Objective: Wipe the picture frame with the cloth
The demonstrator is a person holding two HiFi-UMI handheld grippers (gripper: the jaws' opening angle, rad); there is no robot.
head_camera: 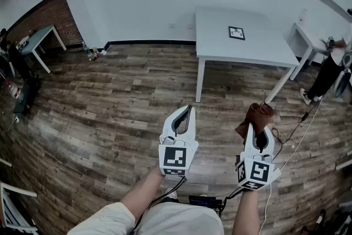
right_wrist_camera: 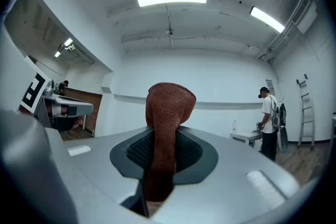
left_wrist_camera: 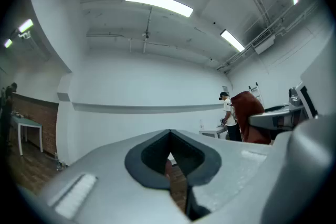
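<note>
A small black picture frame (head_camera: 236, 32) lies flat on the white table (head_camera: 258, 49) far ahead, well beyond both grippers. My right gripper (head_camera: 258, 130) is shut on a brown cloth (head_camera: 256, 116), which bunches up above the jaws over the wooden floor. In the right gripper view the cloth (right_wrist_camera: 167, 123) stands upright, pinched between the closed jaws of the right gripper (right_wrist_camera: 160, 136). My left gripper (head_camera: 185, 114) is held beside it, shut with nothing in it. In the left gripper view the left gripper (left_wrist_camera: 169, 136) has its jaws together, and the cloth (left_wrist_camera: 251, 118) shows at the right.
A person (head_camera: 329, 70) stands at a second white table (head_camera: 306, 37) at the far right. Another table (head_camera: 38, 40) stands at the far left by a brick wall. Cables (head_camera: 300, 121) trail over the floor at the right. A ladder (right_wrist_camera: 304, 113) leans on the wall.
</note>
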